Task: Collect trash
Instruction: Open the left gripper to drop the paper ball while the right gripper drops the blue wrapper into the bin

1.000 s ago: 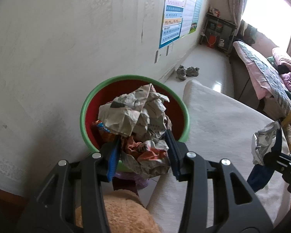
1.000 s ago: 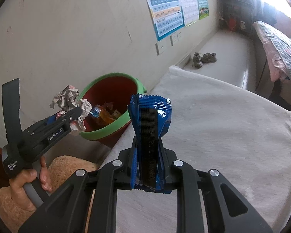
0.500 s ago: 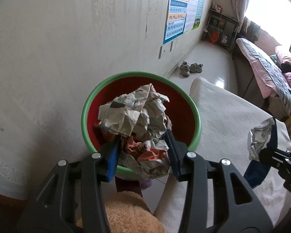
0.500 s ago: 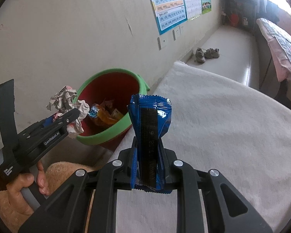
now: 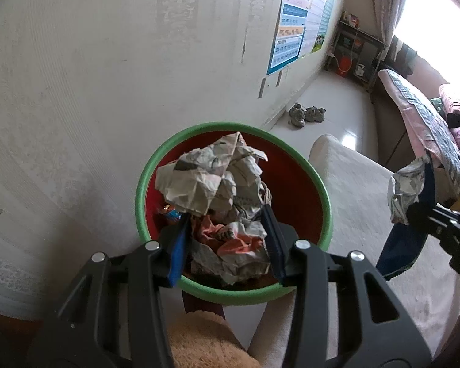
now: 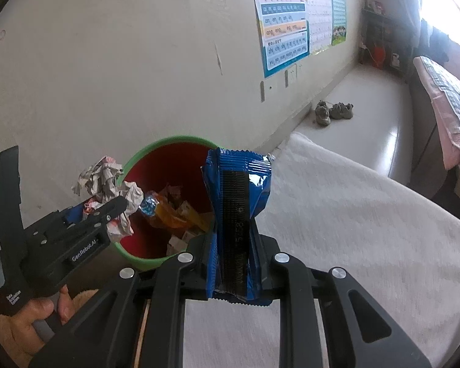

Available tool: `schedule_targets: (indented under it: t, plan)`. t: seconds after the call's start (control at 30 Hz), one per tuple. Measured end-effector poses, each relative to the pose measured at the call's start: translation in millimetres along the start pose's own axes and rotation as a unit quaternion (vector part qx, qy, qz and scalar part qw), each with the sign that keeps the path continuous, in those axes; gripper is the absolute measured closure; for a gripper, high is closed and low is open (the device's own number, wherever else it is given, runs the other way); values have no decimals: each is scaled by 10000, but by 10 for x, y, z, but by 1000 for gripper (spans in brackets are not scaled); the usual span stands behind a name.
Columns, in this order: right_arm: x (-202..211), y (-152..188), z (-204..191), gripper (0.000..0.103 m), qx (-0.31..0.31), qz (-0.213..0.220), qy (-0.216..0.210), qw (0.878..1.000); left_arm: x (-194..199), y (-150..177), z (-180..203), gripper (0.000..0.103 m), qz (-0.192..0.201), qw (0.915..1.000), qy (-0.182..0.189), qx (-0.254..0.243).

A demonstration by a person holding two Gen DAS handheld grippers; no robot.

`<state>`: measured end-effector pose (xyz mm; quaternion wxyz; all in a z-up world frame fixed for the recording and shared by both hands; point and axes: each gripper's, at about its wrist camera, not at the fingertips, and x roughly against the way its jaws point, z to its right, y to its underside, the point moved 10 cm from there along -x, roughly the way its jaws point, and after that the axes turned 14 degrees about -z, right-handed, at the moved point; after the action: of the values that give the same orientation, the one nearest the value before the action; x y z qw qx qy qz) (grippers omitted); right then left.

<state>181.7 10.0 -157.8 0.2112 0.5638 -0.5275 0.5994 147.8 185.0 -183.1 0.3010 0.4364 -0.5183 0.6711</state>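
Observation:
A crumpled wad of newspaper (image 5: 217,202) fills my left gripper (image 5: 227,242), whose blue pads are shut on it. The wad hangs over the mouth of a red bin with a green rim (image 5: 327,202). In the right wrist view the same wad (image 6: 107,184) sits at the bin's near-left rim (image 6: 168,139), with wrappers lying inside the bin. My right gripper (image 6: 234,245) is shut on a blue snack wrapper (image 6: 239,202) held upright, just right of the bin. That wrapper (image 5: 414,202) also shows at the right of the left wrist view.
The bin stands against a pale wall (image 5: 107,76) beside a white cloth-covered surface (image 6: 368,230). A tan plush sleeve (image 5: 199,340) and a hand (image 6: 30,316) are below. A pair of shoes (image 6: 334,112) lies on the floor; posters (image 6: 285,21) hang on the wall, a bed (image 6: 444,98) stands far right.
Both grippers have moved closer to the bin with their loads. The bin now looks larger and the newspaper wad sits further over its mouth. Neither grip has changed.

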Motion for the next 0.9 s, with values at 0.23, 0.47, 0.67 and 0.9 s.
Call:
schedule_targets:
  t: [0.23,0.47,0.67,0.9]
  plan:
    - [-41,-94,-88,84,120,17,40,9999,-52,-22,-51,61,-55,9999,88,101]
    - [-86,-177,-180,84,238,27,63,9997,-99,-71,-62,61,-80,9996,168,194]
    - [-154,-183,-171,84,197,-37,70,9998,-172,-94,-124,61,-132,9993,206,272]
    - [-215,-283,-165,84,152,-69,-43,9999,-301,-125,-237,61,-277,9977,313,534]
